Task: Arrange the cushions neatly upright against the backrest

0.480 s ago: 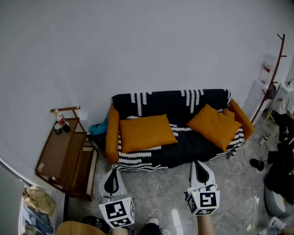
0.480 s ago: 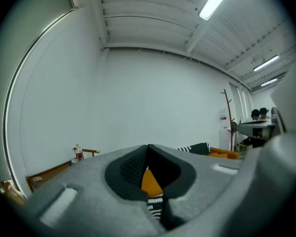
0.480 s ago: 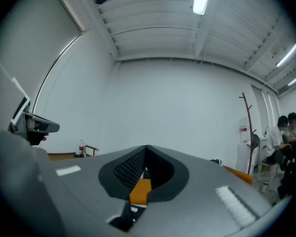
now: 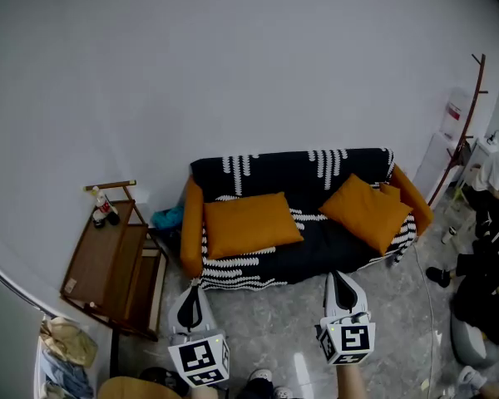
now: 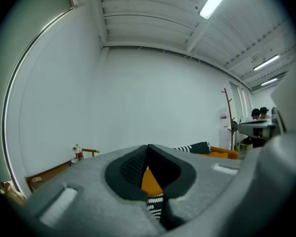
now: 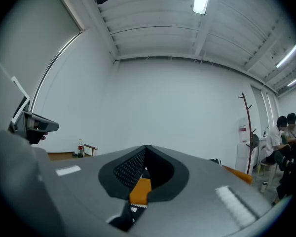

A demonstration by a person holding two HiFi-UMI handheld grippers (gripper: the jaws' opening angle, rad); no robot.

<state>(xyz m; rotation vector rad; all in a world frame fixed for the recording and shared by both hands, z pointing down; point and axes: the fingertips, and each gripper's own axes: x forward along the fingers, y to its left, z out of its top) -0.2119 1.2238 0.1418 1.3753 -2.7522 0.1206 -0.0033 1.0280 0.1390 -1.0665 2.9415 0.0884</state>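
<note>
A sofa (image 4: 299,256) under a black cover with white marks stands against the white wall, its arms orange. One orange cushion (image 4: 248,224) lies flat on the left half of the seat. A second orange cushion (image 4: 364,212) leans at the right end by the armrest. My left gripper (image 4: 191,299) hovers over the floor in front of the sofa's left part, shut and empty. My right gripper (image 4: 339,288) hangs before the right part, also shut and empty. Both point level at the sofa. A sliver of orange cushion (image 5: 149,181) shows past the left jaws, and another sliver of cushion (image 6: 139,190) past the right.
A wooden side rack (image 4: 108,260) with bottles (image 4: 105,207) stands left of the sofa. A teal cloth (image 4: 168,217) lies between them. A coat stand (image 4: 459,144) rises at the right, where seated people (image 4: 482,248) are. Grey stone floor (image 4: 274,327) lies before the sofa.
The view has shifted slightly, so the sofa sits a touch higher in the frame. Both grippers stay shut in much the same places.
</note>
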